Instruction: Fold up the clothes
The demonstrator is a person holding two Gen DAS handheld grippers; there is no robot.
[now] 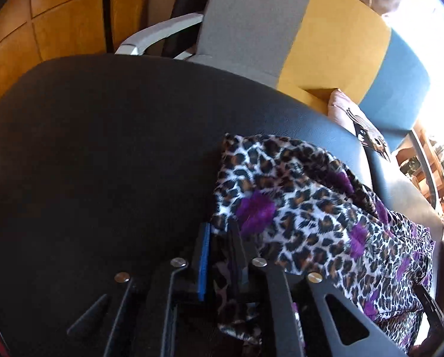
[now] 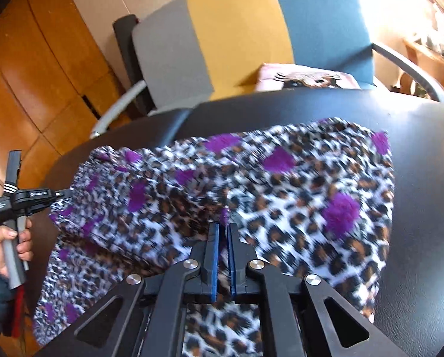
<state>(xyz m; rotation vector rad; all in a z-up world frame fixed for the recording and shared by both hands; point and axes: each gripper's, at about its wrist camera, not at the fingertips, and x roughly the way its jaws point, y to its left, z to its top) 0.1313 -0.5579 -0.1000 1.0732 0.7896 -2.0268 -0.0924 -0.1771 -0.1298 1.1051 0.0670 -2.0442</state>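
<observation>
A leopard-print garment with purple spots (image 2: 251, 184) lies across a black round table (image 2: 415, 148). My right gripper (image 2: 223, 229) is shut on its near edge, with cloth pinched between the blue pads. My left gripper (image 1: 220, 232) is shut on the garment's left end (image 1: 296, 202), with cloth bunched between its fingers. In the right wrist view the left gripper (image 2: 64, 192) shows at the far left, held by a hand, its tip at the garment's left end.
Behind the table stands an armchair with grey, yellow and blue panels (image 2: 236, 29) and metal armrests. A pink cushion with an animal print (image 2: 305, 78) lies on its seat. Wooden wall panels (image 1: 58, 23) are at the left. A bright window is at the right.
</observation>
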